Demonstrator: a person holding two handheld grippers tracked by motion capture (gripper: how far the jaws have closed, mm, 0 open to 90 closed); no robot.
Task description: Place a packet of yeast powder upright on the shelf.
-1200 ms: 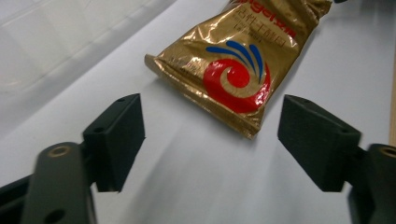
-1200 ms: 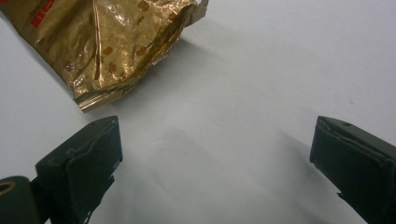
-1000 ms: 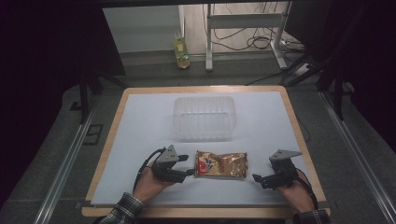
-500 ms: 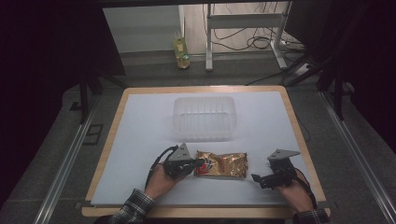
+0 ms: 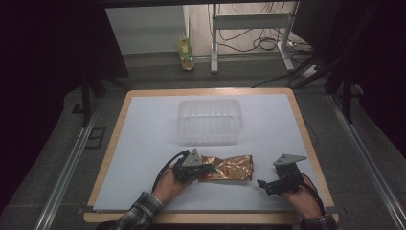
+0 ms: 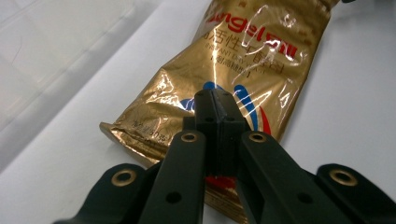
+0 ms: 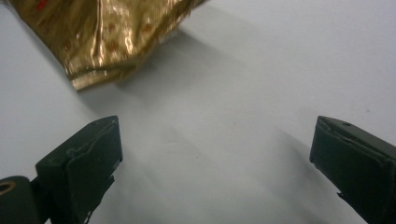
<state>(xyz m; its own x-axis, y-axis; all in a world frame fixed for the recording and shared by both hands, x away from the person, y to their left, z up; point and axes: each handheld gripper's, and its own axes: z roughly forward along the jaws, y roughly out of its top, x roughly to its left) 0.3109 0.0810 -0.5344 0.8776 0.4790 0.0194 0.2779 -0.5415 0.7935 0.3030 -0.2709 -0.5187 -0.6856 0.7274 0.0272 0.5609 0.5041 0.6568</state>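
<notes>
since a second ago the left gripper (image 6: 215, 112) has slid forward and clamped shut on the near end of the gold foil pouch (image 6: 233, 70), which looks light, crinkly and probably slippery, while the right gripper (image 7: 210, 158) waits wide open just short of its far corner.

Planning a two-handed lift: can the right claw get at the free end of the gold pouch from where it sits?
Probably yes. The right claw stands open, with bare white table between it and the gold pouch.

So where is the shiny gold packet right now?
In the high view the gold packet lies flat on the white table, near the front edge, between the left gripper and the right gripper, just in front of the clear plastic tub.
</notes>
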